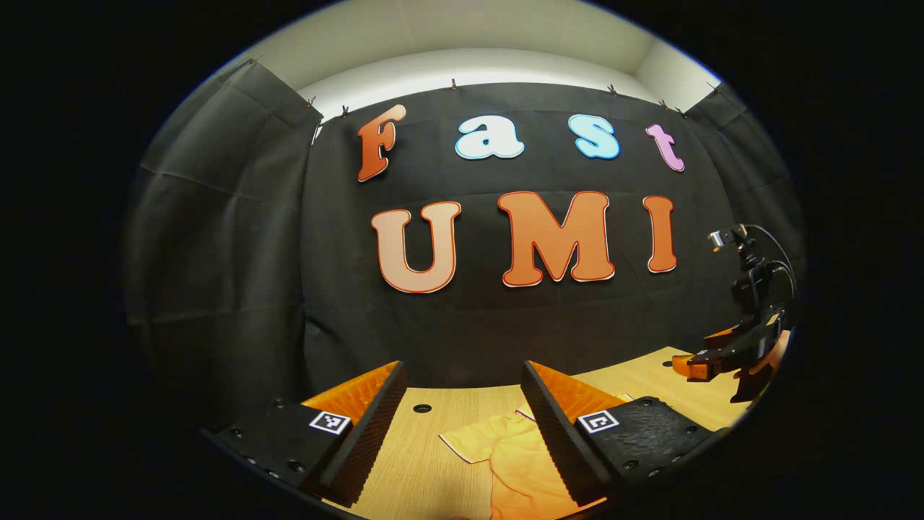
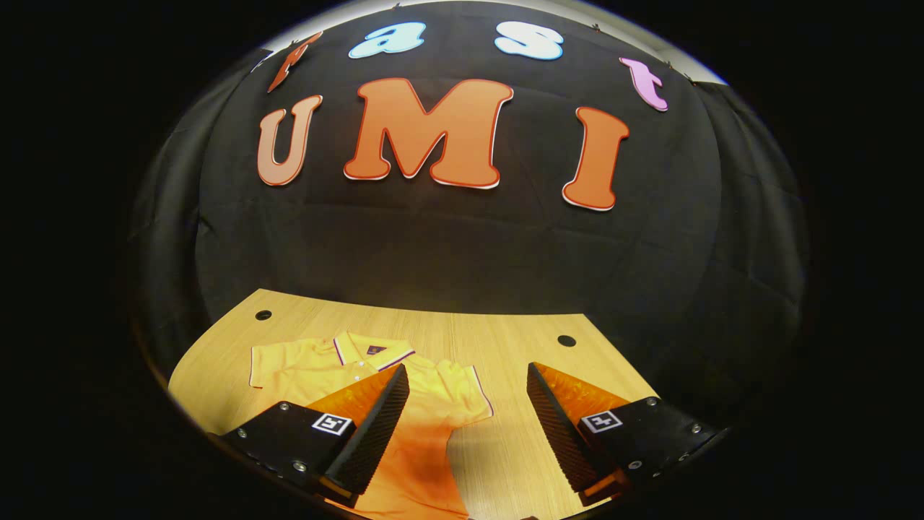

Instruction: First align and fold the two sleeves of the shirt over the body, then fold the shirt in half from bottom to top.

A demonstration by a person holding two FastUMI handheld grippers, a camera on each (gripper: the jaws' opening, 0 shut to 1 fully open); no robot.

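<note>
Orange knit fabric, one polo shirt [image 2: 404, 404] with a striped collar, lies flat and face up on the light wooden table [image 2: 505, 339], collar toward the booth's back wall and both short sleeves spread out to the sides. In the right gripper view the right tool [image 2: 468, 415] hovers above the shirt's right sleeve [image 2: 469, 393] with its fingers spread wide and nothing between them. In the left gripper view the left tool [image 1: 462, 415] is likewise wide open and empty, held above the left sleeve [image 1: 480, 440], with the right tool visible farther off at the edge. The shirt looks light, soft and limp, so it should drape and wrinkle readily rather than hold any shape; a pinch at a sleeve's piped cuff edge, one tool per sleeve, would likely give the cleanest fold over the body, with a low lift to avoid dragging the torso along the smooth table. Counted: one shirt, two sleeves, two tools, and two dark round holes [image 2: 567, 340] in the table top. Neither sleeve has been folded yet.
</note>
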